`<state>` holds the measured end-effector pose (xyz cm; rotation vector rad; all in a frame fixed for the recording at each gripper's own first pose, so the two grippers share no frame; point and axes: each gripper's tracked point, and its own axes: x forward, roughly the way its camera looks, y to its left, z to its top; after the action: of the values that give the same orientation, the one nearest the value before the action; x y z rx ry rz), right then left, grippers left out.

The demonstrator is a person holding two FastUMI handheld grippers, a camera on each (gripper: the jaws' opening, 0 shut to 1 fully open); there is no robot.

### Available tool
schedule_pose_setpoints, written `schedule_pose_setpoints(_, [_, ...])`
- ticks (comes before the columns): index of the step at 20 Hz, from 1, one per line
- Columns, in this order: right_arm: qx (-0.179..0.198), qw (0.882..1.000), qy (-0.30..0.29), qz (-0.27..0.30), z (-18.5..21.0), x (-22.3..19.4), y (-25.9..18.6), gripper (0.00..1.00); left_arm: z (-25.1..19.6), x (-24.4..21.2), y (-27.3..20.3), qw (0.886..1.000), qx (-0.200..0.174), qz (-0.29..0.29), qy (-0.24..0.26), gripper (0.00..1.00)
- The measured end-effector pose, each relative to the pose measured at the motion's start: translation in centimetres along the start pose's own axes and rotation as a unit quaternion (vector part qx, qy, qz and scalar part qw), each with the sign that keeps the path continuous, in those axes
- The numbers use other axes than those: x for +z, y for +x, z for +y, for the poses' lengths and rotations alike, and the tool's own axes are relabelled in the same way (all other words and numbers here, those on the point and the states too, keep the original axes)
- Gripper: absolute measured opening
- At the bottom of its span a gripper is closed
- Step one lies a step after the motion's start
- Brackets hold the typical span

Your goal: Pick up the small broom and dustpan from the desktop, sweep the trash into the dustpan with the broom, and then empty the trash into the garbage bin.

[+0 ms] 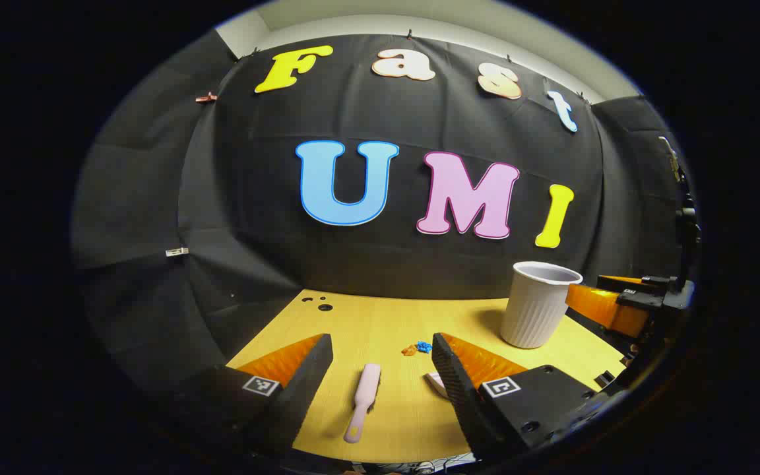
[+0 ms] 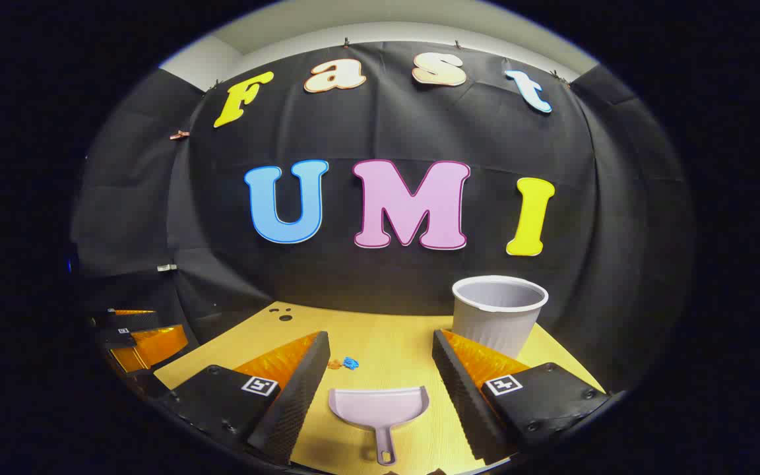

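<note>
While both claws hang above the near edge of the yellow wooden bench (image 1: 380, 316), nothing is gripped in either. Seen in the left gripper view, the left claw (image 1: 382, 359) has its fingers spread wide, and the small pink broom (image 1: 362, 402) lies flat on the bench between them, touching neither finger, its handle toward the camera. Just beyond the broom sits the trash (image 1: 417, 348), a little cluster of orange and blue scraps. An edge of the pale dustpan (image 1: 435, 382) peeks out beside the right-hand finger. Farther right stands the garbage bin (image 1: 538, 303), a ribbed pale cup, upright and open at the top, with the other claw showing past it at the edge of the view.

Through the right gripper view, the right claw (image 2: 380, 359) is likewise spread, and the dustpan (image 2: 380, 409) lies flat between its fingers, untouched, handle toward the camera and open mouth facing the trash (image 2: 344, 363). The garbage bin (image 2: 499, 313) stands upright behind the right-hand finger.
</note>
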<state>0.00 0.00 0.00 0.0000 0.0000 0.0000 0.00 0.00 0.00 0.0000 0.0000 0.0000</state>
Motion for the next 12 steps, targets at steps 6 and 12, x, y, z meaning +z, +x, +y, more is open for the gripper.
schedule_pose_setpoints(6, [-0.003, 0.999, 0.027, 0.029, -0.8, -1.3, 1.7, 0.98, -1.5, -1.3, 2.0, 0.999, -0.024, 0.029, 0.001, 0.96])
schedule_pose_setpoints(12, [-0.01, 0.998, 0.04, 0.05, -1.9, -2.3, 2.8, 0.97, -2.9, -2.0, 3.5, 0.998, -0.038, 0.044, 0.006, 0.96])
